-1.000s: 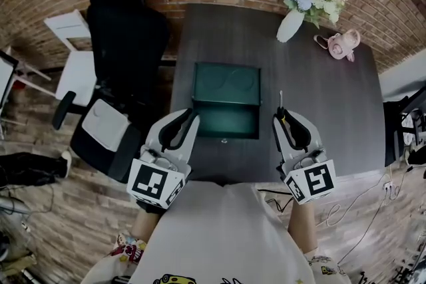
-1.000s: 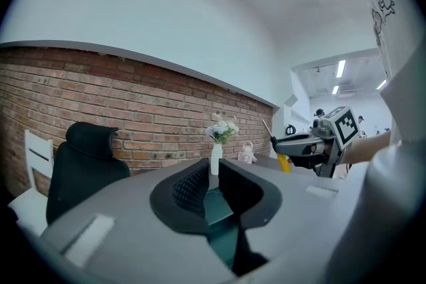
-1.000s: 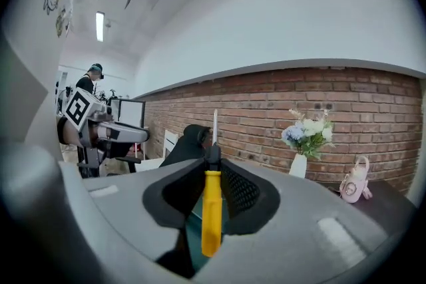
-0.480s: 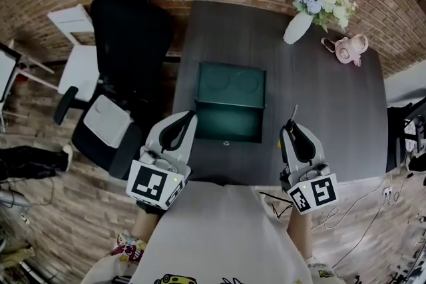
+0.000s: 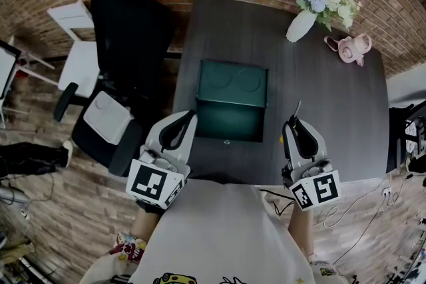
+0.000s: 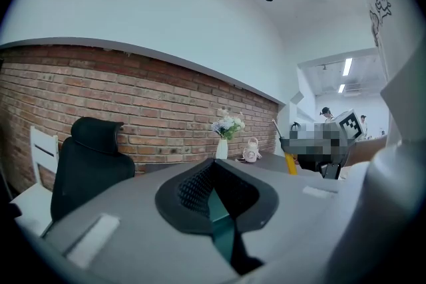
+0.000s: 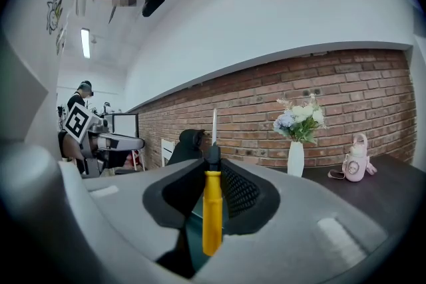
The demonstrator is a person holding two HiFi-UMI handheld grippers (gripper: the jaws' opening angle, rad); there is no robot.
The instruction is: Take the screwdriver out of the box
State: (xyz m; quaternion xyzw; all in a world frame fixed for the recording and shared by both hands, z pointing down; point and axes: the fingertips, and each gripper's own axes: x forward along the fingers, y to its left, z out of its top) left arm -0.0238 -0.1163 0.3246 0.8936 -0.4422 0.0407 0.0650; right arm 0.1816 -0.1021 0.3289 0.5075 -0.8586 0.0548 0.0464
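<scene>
Status: extraction looks basically done. Our right hand-held gripper (image 5: 291,121) is clamped on the screwdriver (image 7: 212,209). The pads sit on the yellow handle, and the black collar and metal shaft stick out past the jaw tips, pointing up and forward. The tool is outside the box (image 5: 229,122), which sits on the table (image 5: 319,90) ahead of this hand-held gripper and off to its left, well apart from the tip. The box is open with its lid laid back. From the head view we see only bare teal lining in both halves and nothing else inside, though small items would be hard to make out. Our left hand-held gripper (image 5: 192,115) has its jaws together with nothing between them. It sits at the near edge of the table, with the box just ahead and slightly to its right. What's left, as we judge it, is at most to set the screwdriver down on free table on the right hand-held gripper's side, or just to hold it clear. Closing the lid isn't part of the task. The grip looks centred on the handle, so we rate slip risk low.
</scene>
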